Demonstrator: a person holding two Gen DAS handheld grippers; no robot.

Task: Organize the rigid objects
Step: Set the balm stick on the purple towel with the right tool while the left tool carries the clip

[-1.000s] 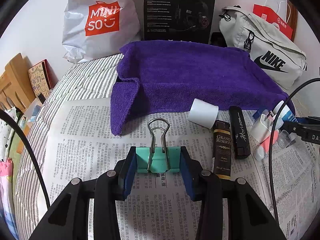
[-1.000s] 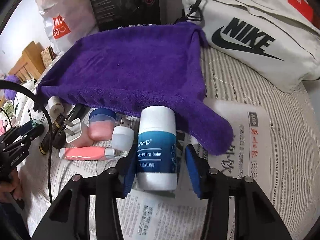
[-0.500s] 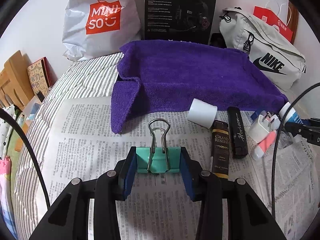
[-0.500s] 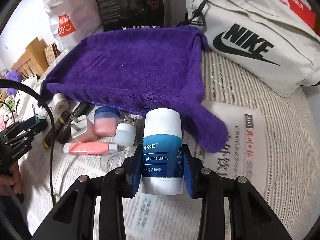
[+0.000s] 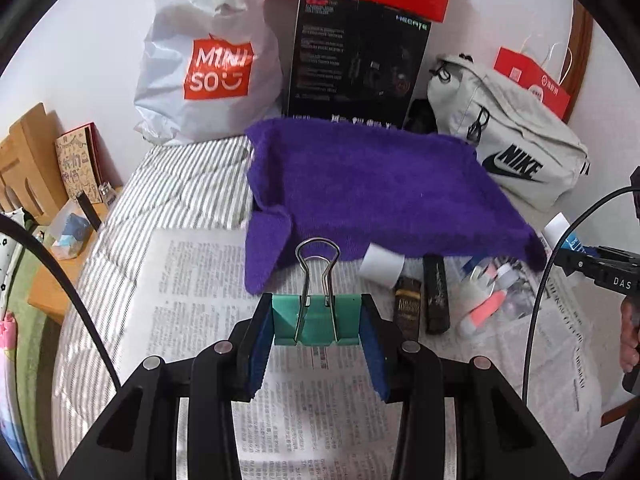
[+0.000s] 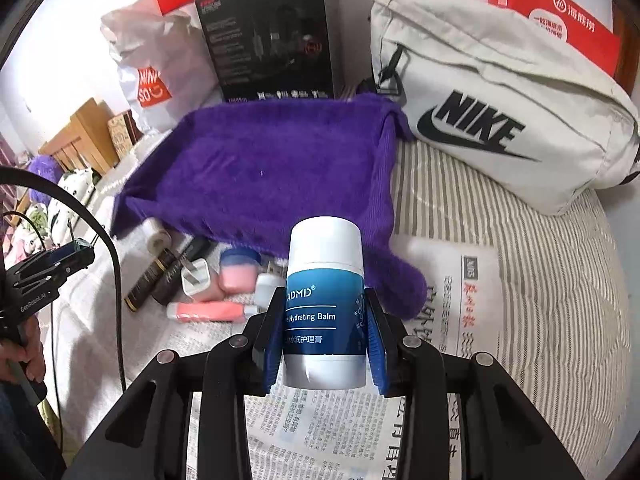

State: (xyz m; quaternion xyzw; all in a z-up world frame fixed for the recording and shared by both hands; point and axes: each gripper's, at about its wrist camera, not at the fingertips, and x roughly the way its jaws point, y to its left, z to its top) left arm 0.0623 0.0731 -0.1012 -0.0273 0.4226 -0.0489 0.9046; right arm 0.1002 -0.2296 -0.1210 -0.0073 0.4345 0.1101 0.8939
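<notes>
A teal binder clip (image 5: 316, 318) with silver wire handles is clamped between the blue pads of my left gripper (image 5: 316, 334), lifted above the newspaper (image 5: 192, 292). My right gripper (image 6: 325, 334) is shut on a white and blue balm bottle (image 6: 325, 292), held upright above the paper. Behind both lies a purple towel (image 5: 372, 184) (image 6: 264, 176). Along the towel's front edge lie a white roll (image 5: 380, 266), two dark tubes (image 5: 436, 300), a white plug (image 6: 195, 278), a pink jar (image 6: 238, 270) and a pink tube (image 6: 208, 312).
A white plastic bag (image 5: 208, 60), a black box (image 5: 356, 64), a grey sling bag (image 6: 500, 100) and red bags (image 6: 560, 24) stand at the back wall. Striped bedding (image 6: 540, 272) lies under the newspaper. Wooden furniture (image 5: 24, 168) is on the left. A person's hand (image 6: 24, 344) holds the left gripper.
Both grippers rose from the newspaper with their loads. The right jaws closed onto the balm bottle and lifted it. The clip stayed gripped in the left.
</notes>
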